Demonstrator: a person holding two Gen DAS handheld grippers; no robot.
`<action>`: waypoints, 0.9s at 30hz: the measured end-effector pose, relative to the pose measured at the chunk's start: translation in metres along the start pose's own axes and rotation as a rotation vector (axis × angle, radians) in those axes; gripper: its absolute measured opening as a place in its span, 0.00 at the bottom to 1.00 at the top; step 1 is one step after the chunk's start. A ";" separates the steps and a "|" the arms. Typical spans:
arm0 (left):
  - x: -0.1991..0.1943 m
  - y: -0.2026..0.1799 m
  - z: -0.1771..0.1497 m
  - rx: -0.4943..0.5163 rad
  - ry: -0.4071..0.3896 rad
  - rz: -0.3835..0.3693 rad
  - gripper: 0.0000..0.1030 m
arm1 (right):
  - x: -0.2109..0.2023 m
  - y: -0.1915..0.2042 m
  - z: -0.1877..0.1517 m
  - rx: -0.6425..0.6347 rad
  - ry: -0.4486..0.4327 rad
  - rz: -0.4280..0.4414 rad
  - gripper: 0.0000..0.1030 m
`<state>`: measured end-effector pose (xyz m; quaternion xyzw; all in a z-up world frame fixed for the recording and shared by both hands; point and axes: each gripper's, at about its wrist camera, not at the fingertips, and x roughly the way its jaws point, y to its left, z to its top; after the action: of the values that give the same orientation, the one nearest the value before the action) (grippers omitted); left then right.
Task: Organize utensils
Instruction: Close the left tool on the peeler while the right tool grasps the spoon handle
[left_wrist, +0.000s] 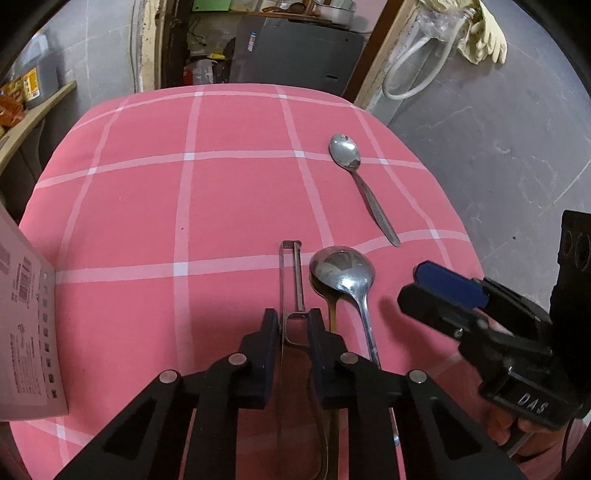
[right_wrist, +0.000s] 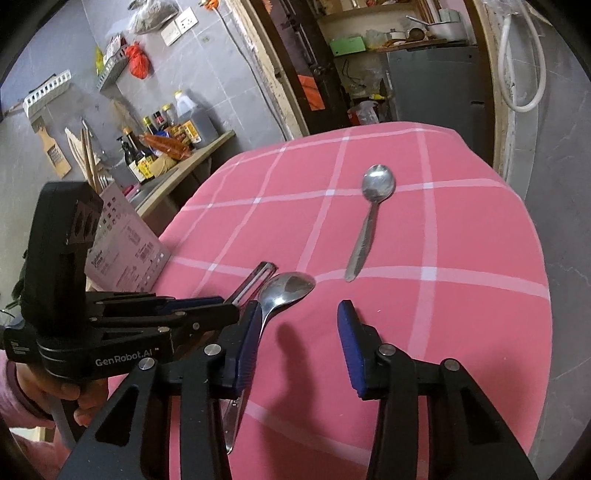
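Observation:
A metal peeler (left_wrist: 291, 280) lies on the pink checked cloth (left_wrist: 147, 203), and my left gripper (left_wrist: 293, 332) is shut on its wire handle, one pad against each side. Just right of it lies a large steel spoon (left_wrist: 341, 266), bowl up, with a brass-coloured handle (left_wrist: 332, 314) beside its own. A small spoon (left_wrist: 345, 151) lies farther back on the right. In the right wrist view my right gripper (right_wrist: 299, 332) stands open over bare cloth. The large spoon (right_wrist: 290, 286) runs under its left finger (right_wrist: 249, 332). The peeler (right_wrist: 258, 273) and small spoon (right_wrist: 376, 182) also show.
A printed cardboard box (left_wrist: 29, 314) stands at the table's left edge. A counter with sauce bottles (right_wrist: 166, 147) lies beyond the left side. Grey floor (left_wrist: 498, 147) drops away past the right edge. A doorway with shelves (left_wrist: 295, 48) lies behind the far edge.

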<state>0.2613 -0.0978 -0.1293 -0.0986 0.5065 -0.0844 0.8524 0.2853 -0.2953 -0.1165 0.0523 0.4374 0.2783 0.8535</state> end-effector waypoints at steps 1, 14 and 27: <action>-0.001 0.002 0.000 -0.012 -0.001 0.001 0.16 | 0.000 0.000 0.001 -0.003 0.005 0.000 0.34; -0.018 0.024 -0.019 -0.129 -0.013 0.008 0.15 | 0.005 0.027 -0.007 -0.082 0.057 -0.122 0.31; -0.016 0.031 -0.021 -0.152 0.011 -0.027 0.15 | 0.001 0.058 -0.026 -0.128 0.121 -0.275 0.16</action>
<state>0.2370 -0.0653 -0.1335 -0.1693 0.5146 -0.0578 0.8386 0.2405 -0.2499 -0.1136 -0.0794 0.4725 0.1890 0.8572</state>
